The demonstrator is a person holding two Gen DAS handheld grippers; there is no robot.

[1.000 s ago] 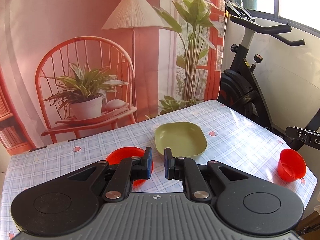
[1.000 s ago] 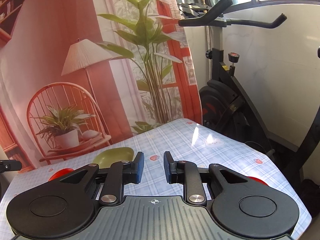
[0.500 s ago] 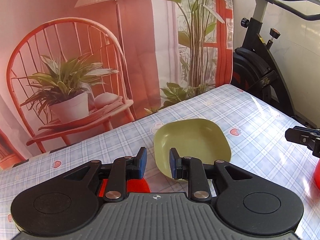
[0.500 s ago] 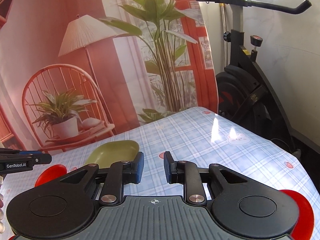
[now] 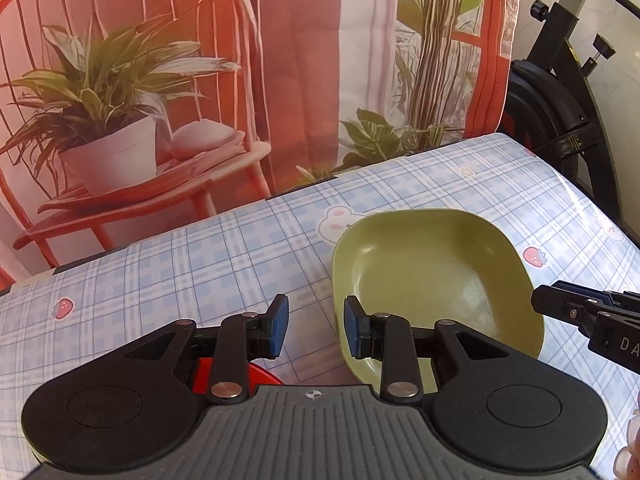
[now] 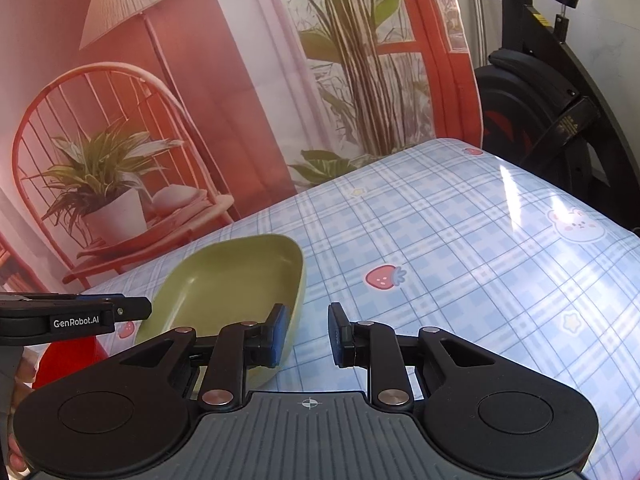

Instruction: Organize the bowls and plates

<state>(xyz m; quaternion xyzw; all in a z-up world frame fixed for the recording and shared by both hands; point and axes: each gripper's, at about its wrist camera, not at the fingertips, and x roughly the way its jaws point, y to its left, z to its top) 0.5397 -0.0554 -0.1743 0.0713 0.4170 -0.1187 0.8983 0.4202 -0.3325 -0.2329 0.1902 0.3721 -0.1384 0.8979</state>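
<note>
On the checked tablecloth (image 5: 192, 280), both tongs have come down and forward over the last second, so the green dish (image 5: 432, 276), which sat well ahead of them, now lies directly at their tips. The left gripper (image 5: 313, 330) was almost closed a second ago; its jaws are opening, with only a modest gap between the blue pads, and nothing lies between them. Its right-hand pad stands just at the dish's near-left rim, the other pad over bare cloth outside it, so the rim is nearly straddled but not gripped. The right gripper (image 6: 306, 336) has kept a narrow, unchanged gap and holds nothing; its left pad overlaps the dish's near-right edge in its own view, though contact cannot be confirmed. The dish itself rests flat on the table, empty, between the two tools, each approaching from an opposite side. A red bowl (image 5: 236, 376), earlier in plain view ahead of the left tool, is now largely hidden beneath that tool's body, close to the dish's left side. Another red bowl seen earlier toward the table's right edge is no longer in view. Judged from this, the dish is the chosen item and a grasp of its rim is being prepared; no piece has yet been lifted or stacked, so the sorting remains at an early stage.
</note>
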